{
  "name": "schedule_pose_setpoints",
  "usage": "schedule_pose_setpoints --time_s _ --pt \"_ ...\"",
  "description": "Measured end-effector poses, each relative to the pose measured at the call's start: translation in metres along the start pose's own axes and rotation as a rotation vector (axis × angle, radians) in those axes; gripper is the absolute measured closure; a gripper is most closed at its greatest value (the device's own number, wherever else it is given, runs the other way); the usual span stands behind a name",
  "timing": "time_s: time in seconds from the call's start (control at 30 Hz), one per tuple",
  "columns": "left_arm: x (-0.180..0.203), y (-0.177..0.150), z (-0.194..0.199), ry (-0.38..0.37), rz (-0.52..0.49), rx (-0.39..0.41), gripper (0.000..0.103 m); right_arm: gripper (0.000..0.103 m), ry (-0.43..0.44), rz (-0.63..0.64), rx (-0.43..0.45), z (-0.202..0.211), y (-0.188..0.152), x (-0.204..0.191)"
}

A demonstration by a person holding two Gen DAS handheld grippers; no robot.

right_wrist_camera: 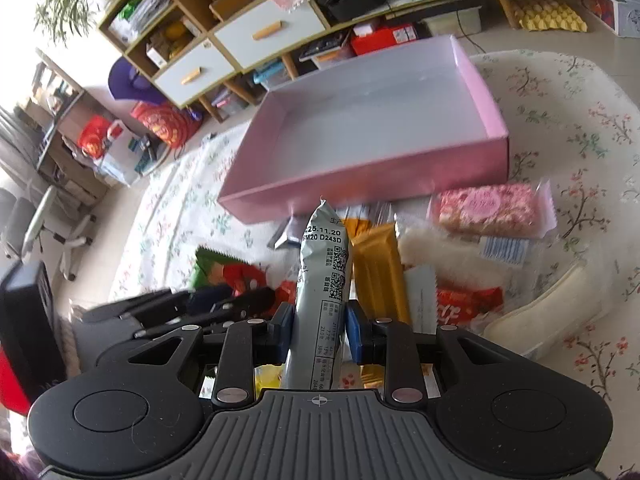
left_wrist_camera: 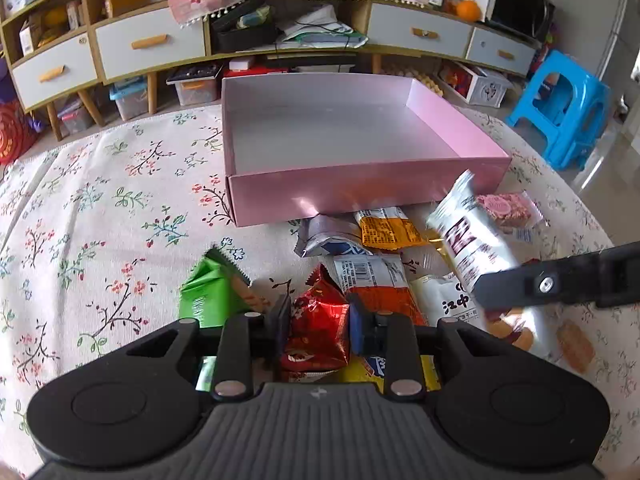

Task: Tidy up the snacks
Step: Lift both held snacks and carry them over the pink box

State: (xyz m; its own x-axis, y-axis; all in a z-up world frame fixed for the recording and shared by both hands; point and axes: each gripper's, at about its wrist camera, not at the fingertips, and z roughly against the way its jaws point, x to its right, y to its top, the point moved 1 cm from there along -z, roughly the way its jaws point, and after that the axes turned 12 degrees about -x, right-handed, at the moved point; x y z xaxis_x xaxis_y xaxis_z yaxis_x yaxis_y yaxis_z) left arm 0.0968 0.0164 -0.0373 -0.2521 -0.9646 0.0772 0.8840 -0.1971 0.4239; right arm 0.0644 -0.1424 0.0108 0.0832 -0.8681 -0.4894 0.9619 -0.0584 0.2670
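Both tongs are clamped on snacks. The left tongs point(left_wrist_camera: 318, 326) have pinched a crinkly red packet point(left_wrist_camera: 316, 328) that sits in the pile, and the right tongs point(right_wrist_camera: 318, 330) grip a long silver packet point(right_wrist_camera: 324, 284) by its lower part, so most of its length juts out ahead of the pads, lifted clear of the heap. That long overhang is the main risk, as I judge it: a slick film wrapper held near one end could swing, slide through the pads, or catch its tip on the near wall of the pink box point(left_wrist_camera: 360, 196) if carried in too low. The red packet is puffy and glossy, so the squeeze might let it squirt sideways, or it may drag its neighbours, the green packet point(left_wrist_camera: 208, 292) just to one side and the orange-and-white packet point(left_wrist_camera: 376, 280) touching it on the other. The two tongs also work close together over the same heap and could knock each other. The box stands toward the far edge of the flower-patterned counter point(left_wrist_camera: 100, 220), its near wall touching the pile, and holds nothing at all, so every snack is yet to go in. A pink-labelled cake bar point(right_wrist_camera: 488, 210) lies just beside the box's near right corner.
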Motion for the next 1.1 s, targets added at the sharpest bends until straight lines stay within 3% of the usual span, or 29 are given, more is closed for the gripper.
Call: schedule_pose_setpoints --time_s 0.7,1.1 --pt "0.009 0.024 0.024 -0.056 0.061 0.079 0.079 0.076 0.029 -0.081 0.093 0.025 0.027 0.013" --pt "0.005 0.075 0.017 -0.021 0.050 0.144 0.079 0.076 0.018 -0.107 0.181 0.033 0.084 0.024"
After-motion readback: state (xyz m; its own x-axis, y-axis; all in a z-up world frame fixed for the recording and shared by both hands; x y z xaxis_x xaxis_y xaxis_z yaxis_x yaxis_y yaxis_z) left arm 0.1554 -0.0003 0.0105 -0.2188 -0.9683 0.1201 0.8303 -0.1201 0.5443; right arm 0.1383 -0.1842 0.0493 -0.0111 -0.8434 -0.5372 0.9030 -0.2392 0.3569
